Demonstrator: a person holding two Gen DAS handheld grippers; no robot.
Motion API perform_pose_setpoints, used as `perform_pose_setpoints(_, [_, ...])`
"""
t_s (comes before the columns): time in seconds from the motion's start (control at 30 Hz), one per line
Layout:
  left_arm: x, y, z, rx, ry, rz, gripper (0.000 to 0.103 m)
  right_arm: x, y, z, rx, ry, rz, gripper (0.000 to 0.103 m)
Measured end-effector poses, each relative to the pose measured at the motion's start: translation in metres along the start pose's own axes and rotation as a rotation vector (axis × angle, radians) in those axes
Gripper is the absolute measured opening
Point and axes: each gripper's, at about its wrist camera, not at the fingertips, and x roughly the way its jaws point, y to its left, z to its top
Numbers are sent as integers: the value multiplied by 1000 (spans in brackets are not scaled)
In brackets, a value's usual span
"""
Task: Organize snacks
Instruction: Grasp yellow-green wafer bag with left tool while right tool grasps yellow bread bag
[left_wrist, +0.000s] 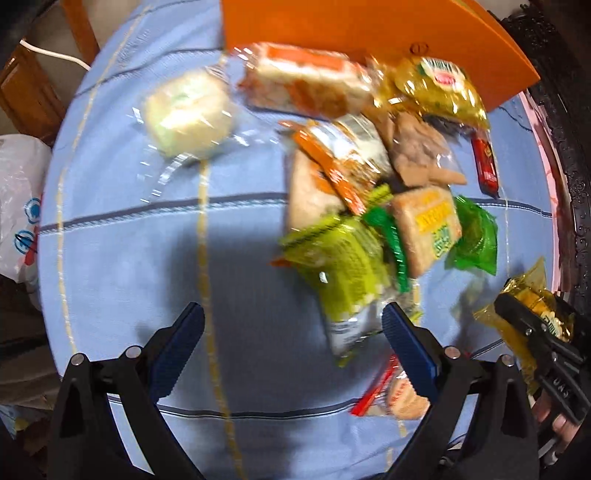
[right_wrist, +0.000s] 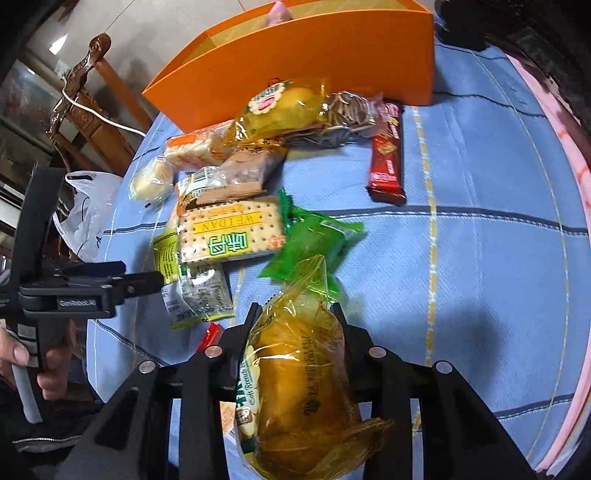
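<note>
A pile of wrapped snacks lies on a blue checked tablecloth (left_wrist: 140, 240) in front of an orange box (right_wrist: 314, 62). My right gripper (right_wrist: 295, 314) is shut on a yellow-wrapped soft French bread (right_wrist: 299, 380) and holds it above the cloth; it also shows at the right edge of the left wrist view (left_wrist: 524, 314). My left gripper (left_wrist: 291, 325) is open and empty, its blue pads (left_wrist: 406, 343) above the cloth next to a yellow-green packet (left_wrist: 343, 258). A cracker pack (right_wrist: 229, 232), a green packet (right_wrist: 314, 236) and a red bar (right_wrist: 386, 162) lie nearby.
A round white bun (left_wrist: 188, 110) in clear wrap lies left of the pile. A second yellow bread (right_wrist: 284, 103) and a seed pack (right_wrist: 347, 114) lean by the box. A white plastic bag (left_wrist: 18, 206) and a wooden chair (right_wrist: 85, 92) stand beyond the table's left edge.
</note>
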Motion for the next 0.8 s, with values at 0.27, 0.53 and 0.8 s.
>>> perform_pose_setpoints(0.27, [24,-28,11,-74,53,7,94,5,-2,-4,1,14,7,37])
perform_pose_setpoints(0.53, [26,-39,20,-60,5,112,63,7,-2,-1,-10,20,13,38])
perform_pose_setpoints(0.8, [-9,8,-7,-74,-22,74,59,-9,2,14,-47,-16,47,38])
